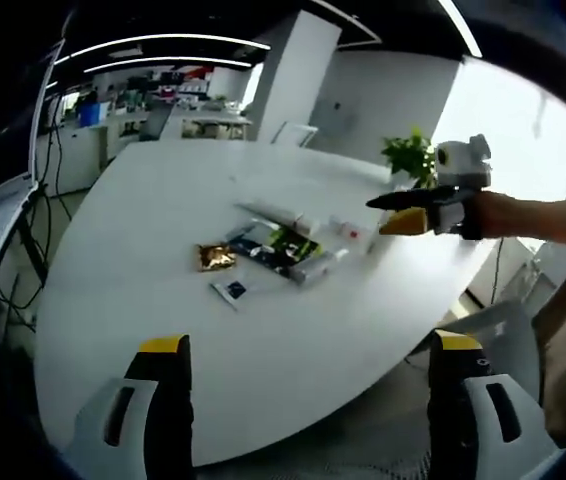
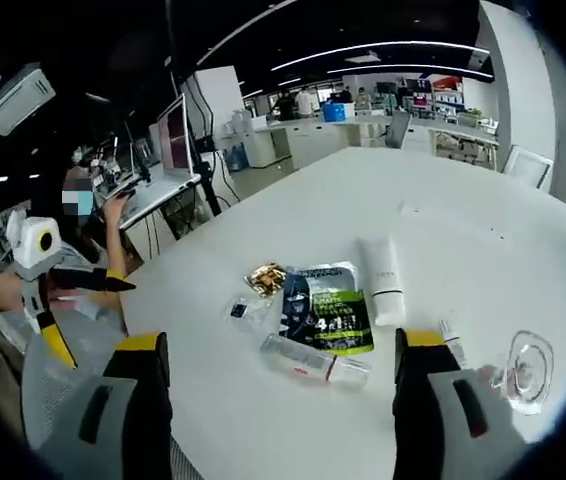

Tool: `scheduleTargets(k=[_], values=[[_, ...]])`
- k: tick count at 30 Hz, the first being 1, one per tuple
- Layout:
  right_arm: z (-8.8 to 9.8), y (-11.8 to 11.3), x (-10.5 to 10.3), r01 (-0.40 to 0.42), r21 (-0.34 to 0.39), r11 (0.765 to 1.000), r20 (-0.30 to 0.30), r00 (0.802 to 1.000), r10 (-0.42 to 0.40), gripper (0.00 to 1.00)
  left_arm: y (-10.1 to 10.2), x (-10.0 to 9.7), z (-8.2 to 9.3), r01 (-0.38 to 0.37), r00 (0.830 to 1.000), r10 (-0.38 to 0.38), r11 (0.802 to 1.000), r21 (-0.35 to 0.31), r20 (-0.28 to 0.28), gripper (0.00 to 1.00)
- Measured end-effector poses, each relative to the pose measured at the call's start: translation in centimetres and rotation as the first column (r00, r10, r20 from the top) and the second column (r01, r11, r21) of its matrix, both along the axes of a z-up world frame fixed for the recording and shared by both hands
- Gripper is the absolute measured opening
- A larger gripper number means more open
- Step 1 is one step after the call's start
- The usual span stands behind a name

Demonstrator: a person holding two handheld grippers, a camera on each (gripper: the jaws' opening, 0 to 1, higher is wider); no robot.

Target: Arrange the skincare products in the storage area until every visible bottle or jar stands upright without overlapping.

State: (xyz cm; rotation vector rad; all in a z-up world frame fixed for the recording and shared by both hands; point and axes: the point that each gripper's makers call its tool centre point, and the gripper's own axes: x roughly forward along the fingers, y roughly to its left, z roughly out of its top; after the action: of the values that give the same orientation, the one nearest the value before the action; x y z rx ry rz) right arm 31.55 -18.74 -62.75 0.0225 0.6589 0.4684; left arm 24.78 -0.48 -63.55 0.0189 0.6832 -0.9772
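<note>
In the left gripper view, the left gripper (image 1: 308, 400) hangs over the near edge of the white table (image 1: 143, 260), its jaws spread wide with nothing between them. Well ahead of the jaws lies a cluster of skincare items: a gold sachet (image 1: 215, 258), a small dark sachet (image 1: 233, 291) nearer the jaws, and a dark green packet (image 1: 281, 249). The right gripper (image 1: 395, 212) enters from the right beyond the cluster, jaws parted and empty.

In the right gripper view, the right gripper (image 2: 275, 405) is wide open, gripping nothing. Between and just ahead of its jaws a clear tube (image 2: 313, 362) lies flat, touching the green packet (image 2: 325, 306). A white tube (image 2: 383, 280) lies beyond the right jaw, a clear glass jar (image 2: 527, 370) to its right. The left gripper (image 2: 88, 300) shows far left.
</note>
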Motion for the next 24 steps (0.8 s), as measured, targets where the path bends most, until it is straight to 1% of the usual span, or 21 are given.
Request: scheduleTargets(k=[3, 4, 7, 8, 9, 10, 11, 12, 13, 14, 15, 18, 22, 24], values=[[-0.3, 0.3, 1.8, -0.021, -0.018, 1.0, -0.011, 1.0, 0.021, 0.94, -0.1, 0.0, 0.0, 0.009, 1.0, -0.009, 1.0, 0.01, 0.018, 0.96], [-0.3, 0.4, 2.2, -0.029, -0.019, 0.999, -0.018, 0.999, 0.029, 0.92, -0.1, 0.0, 0.0, 0.01, 1.0, -0.01, 1.0, 0.012, 0.02, 0.96], [-0.9, 0.5, 3.5, -0.034, -0.025, 0.999, -0.048, 0.998, 0.033, 0.87, -0.1, 0.1, 0.0, 0.006, 1.0, -0.006, 1.0, 0.0, 0.006, 0.97], [-1.2, 0.4, 4.0, -0.032, -0.028, 0.999, -0.053, 0.998, 0.03, 0.88, 0.0, 0.2, 0.0, -0.001, 1.0, 0.001, 1.0, -0.005, 0.004, 0.97], [-1.8, 0.2, 4.6, -0.03, -0.044, 0.999, -0.067, 0.997, 0.027, 0.91, 0.1, 0.3, 0.2, -0.011, 1.0, 0.011, 1.0, -0.014, 0.005, 0.97], [-2.3, -0.1, 4.9, -0.029, -0.077, 0.997, -0.084, 0.996, 0.023, 0.94, 0.2, 0.4, 0.3, -0.018, 1.0, 0.018, 1.0, -0.02, 0.007, 0.97], [-2.8, -0.4, 5.4, -0.033, -0.108, 0.994, -0.098, 0.995, 0.023, 0.95, 0.2, 0.5, 0.4, -0.024, 1.0, 0.024, 0.999, -0.029, 0.007, 0.97], [-3.1, -0.5, 5.7, -0.046, -0.128, 0.991, -0.102, 0.994, 0.033, 0.94, 0.2, 0.5, 0.4, -0.025, 1.0, 0.026, 0.999, -0.032, 0.005, 0.96], [-3.4, -0.9, 6.1, -0.058, -0.154, 0.986, -0.108, 0.993, 0.041, 0.91, 0.2, 0.5, 0.4, -0.027, 1.0, 0.027, 0.999, -0.034, 0.002, 0.96], [-3.9, -1.3, 6.4, -0.077, -0.194, 0.978, -0.12, 0.991, 0.054, 0.87, 0.2, 0.5, 0.4, -0.028, 1.0, 0.028, 0.999, -0.035, 0.001, 0.96], [-4.1, -1.5, 6.7, -0.082, -0.208, 0.975, -0.124, 0.991, 0.057, 0.85, 0.2, 0.5, 0.4, -0.03, 1.0, 0.03, 0.999, -0.034, 0.0, 0.96], [-4.5, -1.8, 7.8, -0.073, -0.211, 0.975, -0.128, 0.991, 0.047, 0.9, 0.3, 0.7, 0.4, -0.038, 0.999, 0.039, 0.999, -0.032, 0.006, 0.96], [-4.9, -2.3, 8.9, -0.072, -0.22, 0.973, -0.141, 0.989, 0.041, 0.88, 0.4, 0.9, 0.3, -0.049, 0.999, 0.048, 0.998, -0.044, -0.005, 0.96], [-5.3, -2.7, 9.3, -0.072, -0.228, 0.971, -0.161, 0.986, 0.035, 0.86, 0.5, 1.0, 0.3, -0.052, 0.999, 0.051, 0.998, -0.047, -0.011, 0.96]])
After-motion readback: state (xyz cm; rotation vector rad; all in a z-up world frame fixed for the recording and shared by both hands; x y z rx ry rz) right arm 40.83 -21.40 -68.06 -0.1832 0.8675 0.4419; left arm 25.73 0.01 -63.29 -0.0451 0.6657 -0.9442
